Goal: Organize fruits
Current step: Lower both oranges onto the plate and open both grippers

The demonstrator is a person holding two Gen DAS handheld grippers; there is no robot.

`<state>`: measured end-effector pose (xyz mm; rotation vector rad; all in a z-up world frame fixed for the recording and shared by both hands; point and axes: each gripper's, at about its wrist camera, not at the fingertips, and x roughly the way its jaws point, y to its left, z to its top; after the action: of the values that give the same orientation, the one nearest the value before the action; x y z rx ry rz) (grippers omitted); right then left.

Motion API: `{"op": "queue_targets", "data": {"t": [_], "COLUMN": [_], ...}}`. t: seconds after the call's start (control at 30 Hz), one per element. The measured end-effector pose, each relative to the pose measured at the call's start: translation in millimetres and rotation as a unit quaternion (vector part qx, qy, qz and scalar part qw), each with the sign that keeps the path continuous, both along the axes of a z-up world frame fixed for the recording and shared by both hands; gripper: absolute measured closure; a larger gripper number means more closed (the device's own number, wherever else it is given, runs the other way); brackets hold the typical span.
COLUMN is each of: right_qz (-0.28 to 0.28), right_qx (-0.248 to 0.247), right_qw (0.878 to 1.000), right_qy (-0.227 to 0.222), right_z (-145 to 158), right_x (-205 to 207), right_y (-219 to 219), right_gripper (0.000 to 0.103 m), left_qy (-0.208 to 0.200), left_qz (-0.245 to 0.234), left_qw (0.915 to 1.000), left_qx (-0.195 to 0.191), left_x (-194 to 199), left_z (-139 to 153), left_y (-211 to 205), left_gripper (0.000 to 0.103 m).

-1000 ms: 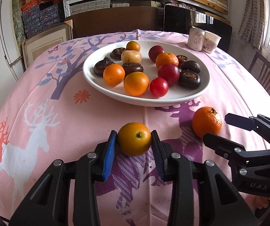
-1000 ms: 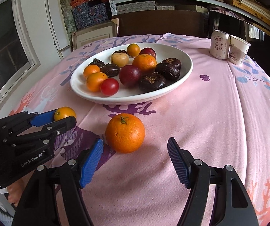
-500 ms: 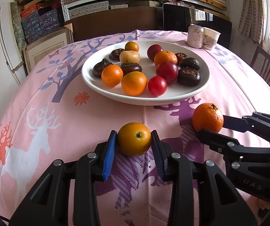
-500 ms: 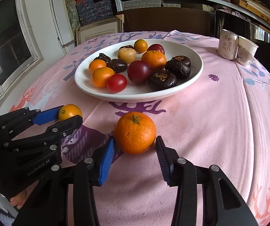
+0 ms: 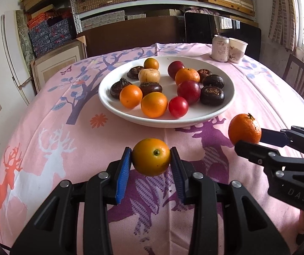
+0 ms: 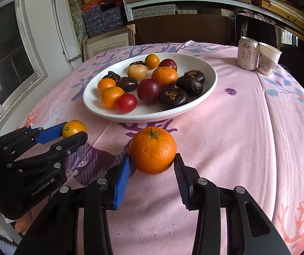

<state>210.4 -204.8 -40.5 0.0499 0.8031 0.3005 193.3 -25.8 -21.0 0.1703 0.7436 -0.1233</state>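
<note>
Orange kumquat (image 5: 151,156) clamped in left claw (image 5: 151,165), mandarin (image 6: 152,150) clamped in right claw (image 6: 152,170), both short of plate (image 6: 210,85).

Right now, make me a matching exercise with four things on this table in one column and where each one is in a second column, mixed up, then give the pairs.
Things:
1. small yellow-orange fruit
2. stemmed tangerine
3. red cherry tomato
4. drink can

Places:
A. beside the paper cup at the far edge
B. between the fingers of the right tool
C. on the white plate, near its front rim
D. between the fingers of the left tool

Pairs: 1-D, 2-B, 3-C, 4-A
</note>
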Motion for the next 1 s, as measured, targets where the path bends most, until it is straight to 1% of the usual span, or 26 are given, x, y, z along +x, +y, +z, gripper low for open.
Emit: {"op": "queue_targets", "data": {"t": [0.1, 0.2, 0.3, 0.43, 0.53, 0.7, 0.87, 1.0], "right_qz": [-0.018, -0.035, -0.049, -0.069, -0.075, -0.074, -0.071, -0.07], "right_qx": [0.012, 0.023, 0.033, 0.056, 0.074, 0.093, 0.075, 0.062], "right_qw": [1.0, 0.999, 0.997, 0.994, 0.992, 0.99, 0.99, 0.99], "right_qy": [-0.009, -0.02, -0.039, -0.067, -0.074, -0.076, -0.092, -0.104], "right_z": [4.9, 8.9, 14.6, 25.2, 30.6, 44.2, 70.1, 87.1], "right_x": [-5.6, -18.2, -35.8, -54.4, -60.0, -57.6, -41.3, -15.6], "right_y": [-11.7, -23.6, -35.4, -52.8, -62.4, -73.0, -72.6, -65.9], "right_gripper": [0.061, 0.061, 0.061, 0.061, 0.061, 0.061, 0.061, 0.061], "left_qy": [-0.023, -0.034, -0.04, -0.054, -0.071, -0.087, -0.093, -0.091], "left_qz": [0.0, -0.002, -0.004, -0.004, 0.003, 0.002, 0.0, 0.0], "left_qw": [0.9997, 0.9994, 0.9991, 0.9985, 0.9975, 0.9961, 0.9954, 0.9957], "left_qx": [-0.001, -0.005, -0.01, -0.011, -0.005, 0.011, 0.023, 0.019], "left_x": [-10.3, -21.0, -33.6, -48.8, -54.0, -48.4, -28.0, 0.9], "left_z": [8.5, 13.9, 16.7, 21.6, 28.5, 39.1, 48.3, 54.4], "left_y": [-0.5, -1.2, -0.9, -1.3, -2.1, -8.3, -14.3, -17.2], "left_gripper": [0.067, 0.067, 0.067, 0.067, 0.067, 0.067, 0.067, 0.067]}}
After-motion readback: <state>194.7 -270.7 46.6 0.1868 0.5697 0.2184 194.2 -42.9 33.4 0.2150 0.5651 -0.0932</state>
